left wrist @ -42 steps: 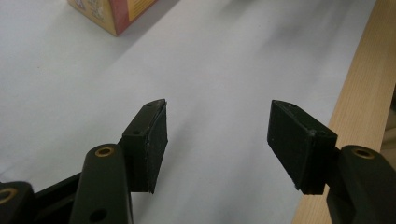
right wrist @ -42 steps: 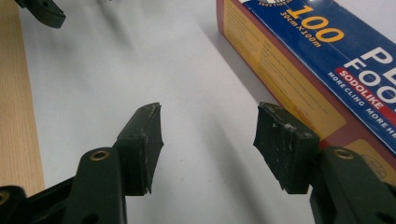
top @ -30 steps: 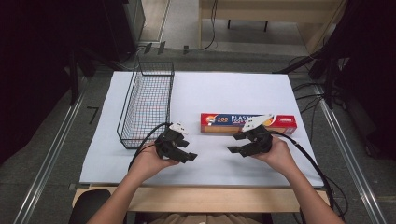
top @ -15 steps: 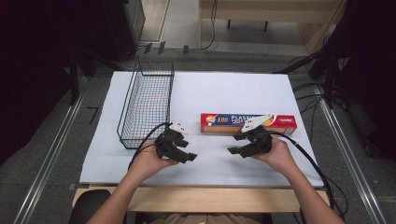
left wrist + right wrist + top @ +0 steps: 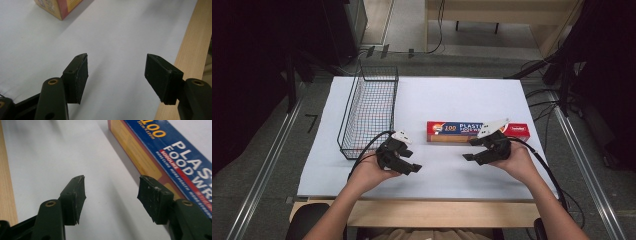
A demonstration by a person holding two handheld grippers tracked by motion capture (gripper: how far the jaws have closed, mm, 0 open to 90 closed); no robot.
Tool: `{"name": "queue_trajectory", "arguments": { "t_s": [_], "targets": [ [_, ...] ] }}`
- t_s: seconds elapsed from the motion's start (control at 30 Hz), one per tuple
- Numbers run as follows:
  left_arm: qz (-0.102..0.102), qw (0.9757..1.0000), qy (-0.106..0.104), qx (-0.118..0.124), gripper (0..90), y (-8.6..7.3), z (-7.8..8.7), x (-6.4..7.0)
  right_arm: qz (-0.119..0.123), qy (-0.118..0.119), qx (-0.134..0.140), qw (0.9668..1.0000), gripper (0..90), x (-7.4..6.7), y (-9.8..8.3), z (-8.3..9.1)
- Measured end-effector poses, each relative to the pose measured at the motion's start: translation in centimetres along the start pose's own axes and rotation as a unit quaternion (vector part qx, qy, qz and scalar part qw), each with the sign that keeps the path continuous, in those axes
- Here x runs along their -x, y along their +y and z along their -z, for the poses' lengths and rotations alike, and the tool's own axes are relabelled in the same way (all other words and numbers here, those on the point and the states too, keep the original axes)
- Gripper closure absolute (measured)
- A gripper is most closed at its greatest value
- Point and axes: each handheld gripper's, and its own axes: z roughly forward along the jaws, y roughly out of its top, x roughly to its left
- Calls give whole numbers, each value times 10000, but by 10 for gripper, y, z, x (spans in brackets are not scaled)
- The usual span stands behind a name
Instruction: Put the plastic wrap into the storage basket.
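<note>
A long plastic food wrap box (image 5: 452,131), blue on top with red and yellow sides, lies flat on the white table cover, right of centre. My right gripper (image 5: 468,150) hovers just in front of it, jaws pointing left. In the right gripper view it (image 5: 111,195) is open over bare cover, with the box (image 5: 175,152) beside its right jaw; its jaws have just been opening. My left gripper (image 5: 414,167) sits nearer the front edge, pointing right. It (image 5: 116,75) is open with nothing between the pads, its jaws have just been opening, and the box end (image 5: 53,7) lies farther off.
A black wire basket (image 5: 368,112) stands lengthwise on the left of the white cover (image 5: 462,95), beside the left hand. The table's wooden front edge (image 5: 190,50) runs close to both grippers. Cables trail from each gripper toward the person.
</note>
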Motion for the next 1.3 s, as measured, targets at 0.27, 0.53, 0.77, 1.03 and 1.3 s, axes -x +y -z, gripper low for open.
{"name": "queue_trajectory", "arguments": {
  "t_s": [0.27, 0.53, 0.77, 1.03, 1.3],
  "targets": [
    [-69, 10000, -28, -51, 360, 2, -3, 3, 46, -63, -117, 9999, 402, 18, 2, 17],
    [-55, 10000, -50, -26, 360, 2, -2, 4, -47, -82, -46, 9999, 398, 39, 3, 33],
    [-52, 9999, -87, -29, 360, 2, -4, 2, 77, 54, -87, 9999, 392, 58, 2, 39],
    [-92, 9999, -111, -49, 360, 3, -6, 3, 236, 80, -280, 9993, 304, 87, 7, 32],
    [-89, 9999, -99, -74, 360, 2, -6, 3, 264, 275, -397, 9985, 276, 101, 10, 21]
  ]
}}
